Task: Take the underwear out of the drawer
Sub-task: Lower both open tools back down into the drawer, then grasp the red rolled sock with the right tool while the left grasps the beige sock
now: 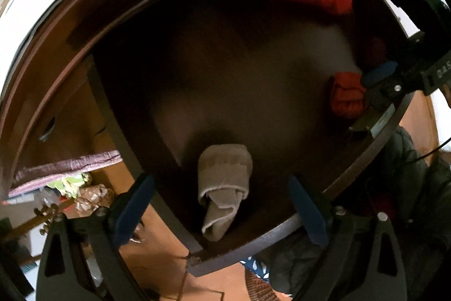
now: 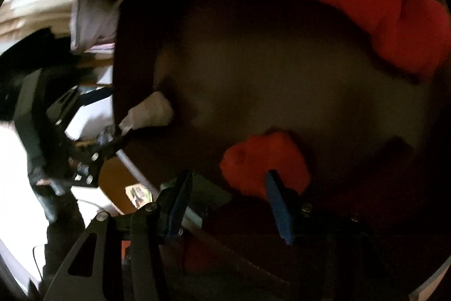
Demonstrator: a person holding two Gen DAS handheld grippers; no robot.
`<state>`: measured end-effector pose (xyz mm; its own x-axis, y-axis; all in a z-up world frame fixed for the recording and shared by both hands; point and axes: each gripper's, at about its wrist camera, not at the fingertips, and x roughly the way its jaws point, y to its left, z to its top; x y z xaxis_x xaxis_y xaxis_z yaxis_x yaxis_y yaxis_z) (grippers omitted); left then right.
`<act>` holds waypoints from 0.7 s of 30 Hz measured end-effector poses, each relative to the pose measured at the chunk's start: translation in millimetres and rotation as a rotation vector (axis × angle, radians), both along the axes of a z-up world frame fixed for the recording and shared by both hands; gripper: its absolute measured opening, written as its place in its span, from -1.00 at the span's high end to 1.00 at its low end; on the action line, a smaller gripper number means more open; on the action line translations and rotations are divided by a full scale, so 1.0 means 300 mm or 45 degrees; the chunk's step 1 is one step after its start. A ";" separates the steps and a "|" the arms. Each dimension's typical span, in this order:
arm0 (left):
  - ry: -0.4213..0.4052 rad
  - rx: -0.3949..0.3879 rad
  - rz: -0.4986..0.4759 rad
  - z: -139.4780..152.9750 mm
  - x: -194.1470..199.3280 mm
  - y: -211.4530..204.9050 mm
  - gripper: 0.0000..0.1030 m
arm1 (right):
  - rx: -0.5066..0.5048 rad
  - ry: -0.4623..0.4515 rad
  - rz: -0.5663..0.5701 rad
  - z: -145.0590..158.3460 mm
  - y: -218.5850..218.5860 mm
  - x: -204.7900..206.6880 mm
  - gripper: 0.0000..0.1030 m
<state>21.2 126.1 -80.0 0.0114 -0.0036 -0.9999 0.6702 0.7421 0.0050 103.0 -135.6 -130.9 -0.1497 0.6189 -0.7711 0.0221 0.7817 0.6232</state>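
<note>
Two grippers hang over one dark wooden drawer (image 1: 118, 114). The left gripper (image 1: 222, 205) points down with its jaws spread wide; a rolled beige piece of underwear (image 1: 224, 188) lies between the blue fingers (image 1: 308, 212), which stand clear of the cloth on both sides. This roll rests in the drawer's near corner, one loose end trailing toward the front edge. The right gripper (image 2: 229, 206) has its jaws partly open over a small rolled red piece of underwear (image 2: 262, 157); one blue finger (image 2: 277, 208) overlaps the roll's near edge, and whether it touches cannot be told through the blur. No pad visibly presses the cloth. In the left wrist view the same red roll (image 1: 348, 95) sits against the drawer's right side, with the right gripper (image 1: 377, 81) beside it. A larger red bundle (image 2: 366, 4) lies at the back of the drawer. The middle of the drawer floor is dim and blurred. Outside the drawer, at the left, a purple cloth (image 1: 70, 165) hangs over some clutter.
</note>
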 end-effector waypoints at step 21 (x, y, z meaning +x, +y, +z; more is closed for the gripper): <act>0.208 0.148 -0.119 -0.109 0.032 -0.038 -0.53 | -0.290 0.123 0.064 -0.061 0.129 0.036 -0.11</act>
<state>30.8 114.7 -112.8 -0.1454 0.1183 -0.9823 0.7351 0.6774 -0.0272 113.9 -96.9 -149.0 -0.2552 0.4205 -0.8706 0.0305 0.9035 0.4275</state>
